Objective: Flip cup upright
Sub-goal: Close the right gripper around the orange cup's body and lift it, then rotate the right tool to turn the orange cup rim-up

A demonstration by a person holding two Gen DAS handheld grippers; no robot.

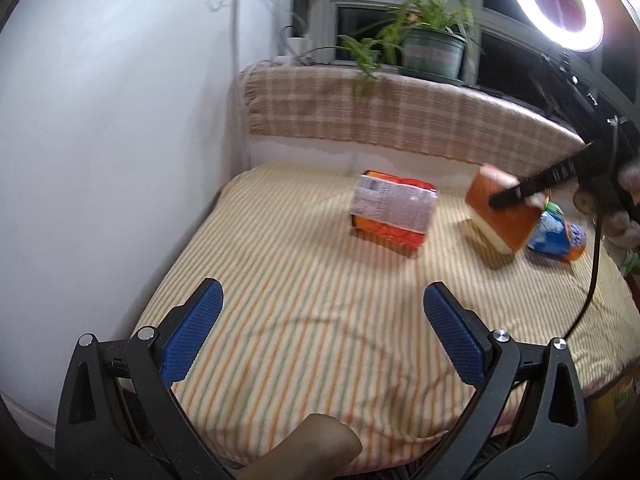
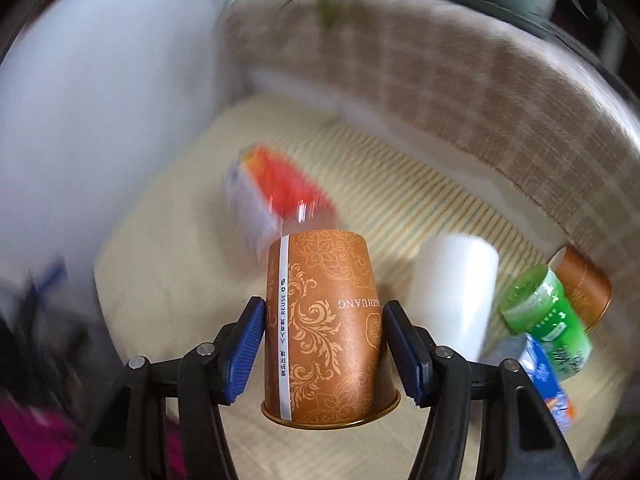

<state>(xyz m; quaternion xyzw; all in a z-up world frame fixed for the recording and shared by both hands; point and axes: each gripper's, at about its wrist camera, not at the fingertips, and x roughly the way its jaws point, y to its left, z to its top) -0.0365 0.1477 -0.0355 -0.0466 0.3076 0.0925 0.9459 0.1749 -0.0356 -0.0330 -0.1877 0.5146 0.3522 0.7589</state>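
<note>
An orange-brown paper cup (image 2: 326,324) with a gold floral pattern is held between the blue pads of my right gripper (image 2: 324,350), rim down and base up, lifted above the striped cloth. In the left wrist view the same cup (image 1: 502,210) hangs tilted at the right, with a black finger (image 1: 532,186) across it. My left gripper (image 1: 322,336) is open and empty, low over the near part of the striped cloth (image 1: 300,280).
An orange and white packet (image 1: 392,212) lies mid-table. A blue snack bag (image 1: 558,234), a green bottle (image 2: 546,316), a white cylinder (image 2: 452,292) and a second brown cup (image 2: 586,284) lie at the right. A white wall is on the left; a plaid ledge with a plant (image 1: 432,40) is behind.
</note>
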